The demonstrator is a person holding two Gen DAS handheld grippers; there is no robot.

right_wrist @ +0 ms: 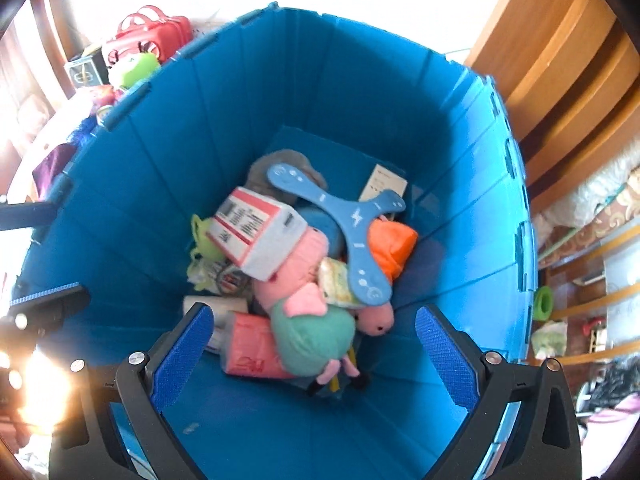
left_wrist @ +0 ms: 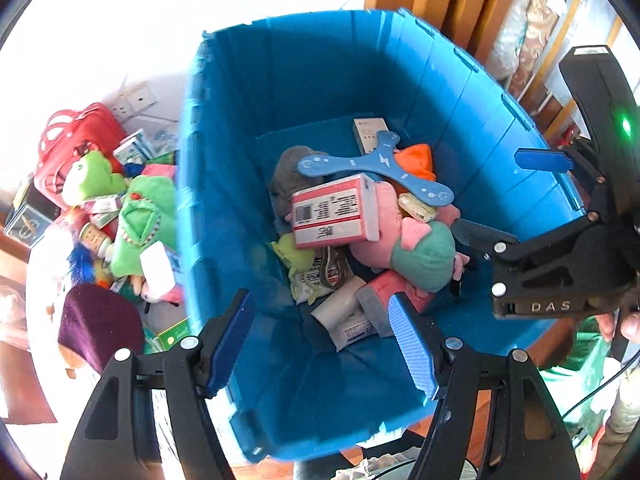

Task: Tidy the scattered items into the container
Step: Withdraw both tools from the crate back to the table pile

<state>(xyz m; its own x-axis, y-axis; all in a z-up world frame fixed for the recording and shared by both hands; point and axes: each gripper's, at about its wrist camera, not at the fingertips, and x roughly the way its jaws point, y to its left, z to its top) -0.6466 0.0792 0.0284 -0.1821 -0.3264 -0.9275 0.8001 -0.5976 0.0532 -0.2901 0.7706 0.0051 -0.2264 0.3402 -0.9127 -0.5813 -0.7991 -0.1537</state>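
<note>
I hold both grippers above the blue container (left_wrist: pixel 320 80), pointing steeply down into it. My left gripper (left_wrist: pixel 322 340) stands wide with nothing between its blue pads; the near wall of the container lies below it, and the heap of tidied things sits beyond and lower than its fingertips, well apart from them. My right gripper (right_wrist: pixel 314 356) is likewise spread wide and holds nothing; in the left wrist view it shows at the right edge (left_wrist: pixel 500 200), over the container's right rim.

In the bottom of the container a pink pig plush in a green dress (right_wrist: pixel 316 320) lies just ahead of my right gripper, between the lines of its two fingers but far beneath them. A white and red box (right_wrist: pixel 256 232) rests tilted on top of the pig's body, and a blue three-armed boomerang (right_wrist: pixel 344 220) lies across the top of the heap, over an orange plush (right_wrist: pixel 390 248). A pink packet (right_wrist: pixel 252 348) lies at the near side of the heap, beside the pig's dress.

Outside the container, off to my left gripper's left, scattered items remain: a green frog plush (left_wrist: pixel 92 178), another green plush (left_wrist: pixel 144 220), a red bag (left_wrist: pixel 80 140) and small boxes, all pressed near the container's outer wall.
</note>
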